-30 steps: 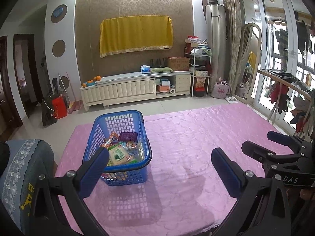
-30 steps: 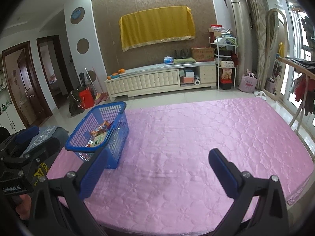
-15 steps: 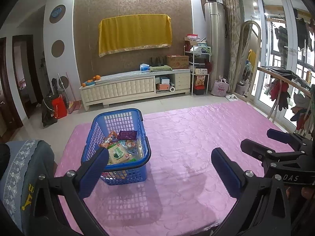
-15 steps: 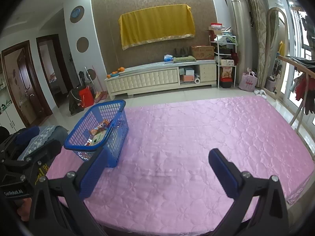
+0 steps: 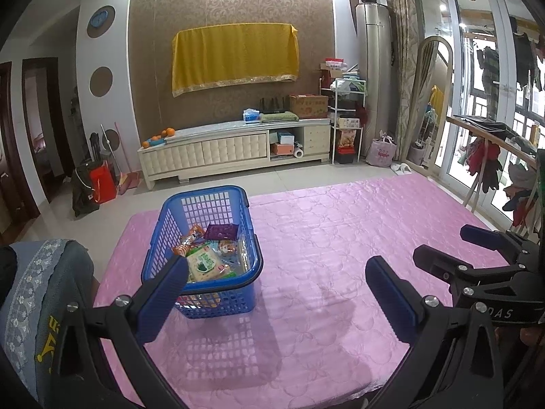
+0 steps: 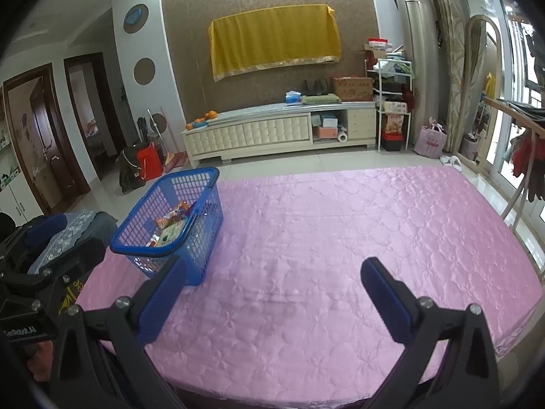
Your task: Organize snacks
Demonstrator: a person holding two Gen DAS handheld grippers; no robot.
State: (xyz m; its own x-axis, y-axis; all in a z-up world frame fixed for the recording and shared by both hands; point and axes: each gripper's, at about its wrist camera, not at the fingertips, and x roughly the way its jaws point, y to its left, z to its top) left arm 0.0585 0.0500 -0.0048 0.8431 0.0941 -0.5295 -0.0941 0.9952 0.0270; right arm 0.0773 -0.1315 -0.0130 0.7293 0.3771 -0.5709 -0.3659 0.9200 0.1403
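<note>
A blue plastic basket (image 5: 250, 288) stands on the pink quilted table cover (image 5: 340, 238), left of centre. Several snack packets (image 5: 204, 262) lie inside it, among them a green-and-white pack and a purple one. The basket also shows in the right wrist view (image 6: 201, 248), at the left. My left gripper (image 5: 276, 272) is open and empty, held just short of the basket's near side. My right gripper (image 6: 272, 272) is open and empty above the bare cover, to the right of the basket. It also shows in the left wrist view (image 5: 456, 248).
A grey patterned cloth (image 5: 37, 293) lies at the table's left edge. Beyond the table are a cream TV cabinet (image 5: 231, 153), a shelf rack (image 5: 347, 126) and a clothes rack (image 5: 494, 156) by the window at the right.
Both grippers have drifted slightly; the basket sits a little higher in both views. Nothing was taken hold of or let go.
</note>
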